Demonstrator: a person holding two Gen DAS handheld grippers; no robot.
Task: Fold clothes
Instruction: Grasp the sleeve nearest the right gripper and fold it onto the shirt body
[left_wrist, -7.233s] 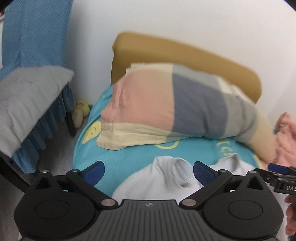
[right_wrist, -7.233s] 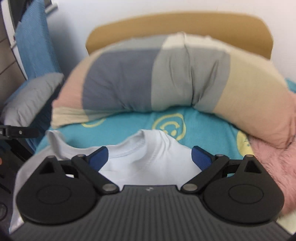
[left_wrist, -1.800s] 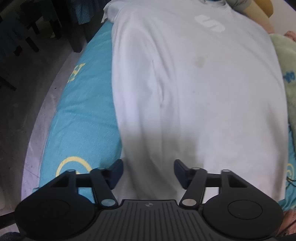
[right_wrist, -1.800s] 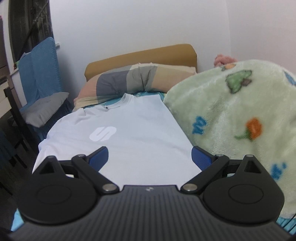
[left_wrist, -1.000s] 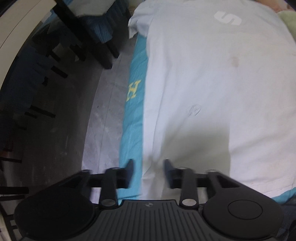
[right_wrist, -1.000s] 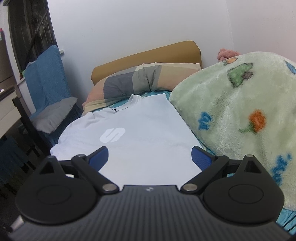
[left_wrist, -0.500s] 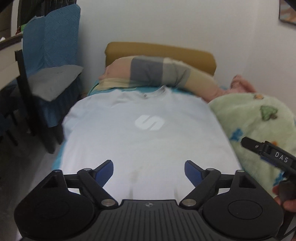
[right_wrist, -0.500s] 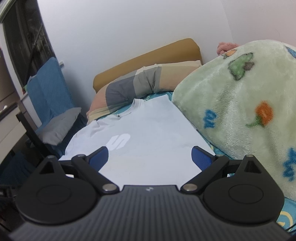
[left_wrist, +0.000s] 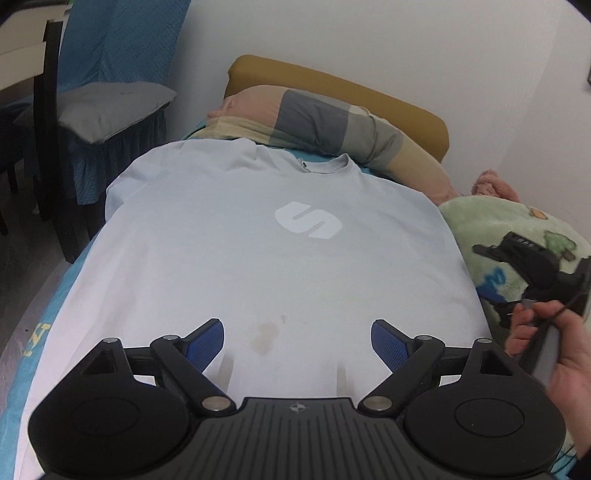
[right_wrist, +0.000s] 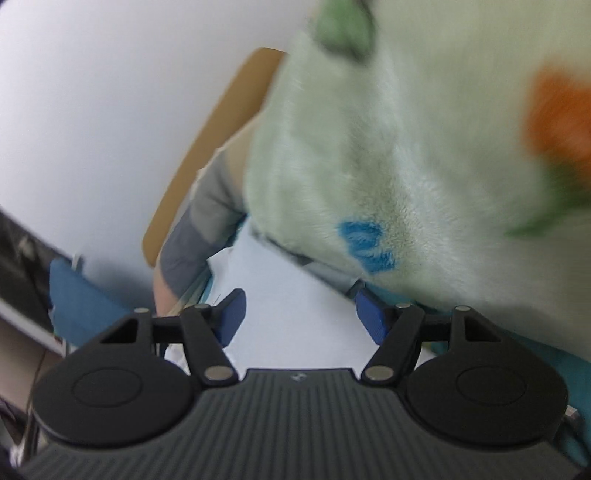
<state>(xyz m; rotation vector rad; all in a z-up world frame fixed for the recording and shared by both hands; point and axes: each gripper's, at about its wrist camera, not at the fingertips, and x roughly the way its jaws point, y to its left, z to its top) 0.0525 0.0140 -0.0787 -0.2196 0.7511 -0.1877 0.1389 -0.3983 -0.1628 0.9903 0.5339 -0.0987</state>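
Observation:
A pale blue T-shirt with a white S logo lies spread flat, front up, on the bed, collar toward the headboard. My left gripper hovers open over the shirt's lower part near a brownish stain. In the same view my right gripper shows at the right edge, held by a hand beside the green blanket. In the blurred, tilted right wrist view my right gripper is open above the T-shirt's right edge, close under the blanket.
A fluffy green blanket with coloured prints lies heaped along the shirt's right side. A patchwork pillow lies against the mustard headboard. A chair with a grey cushion stands left of the bed, and teal sheet shows beyond the shirt's left edge.
My right gripper swung down and rightward, rolling toward the green blanket at the shirt's right edge. My left gripper moved slightly closer over the shirt and stays open.

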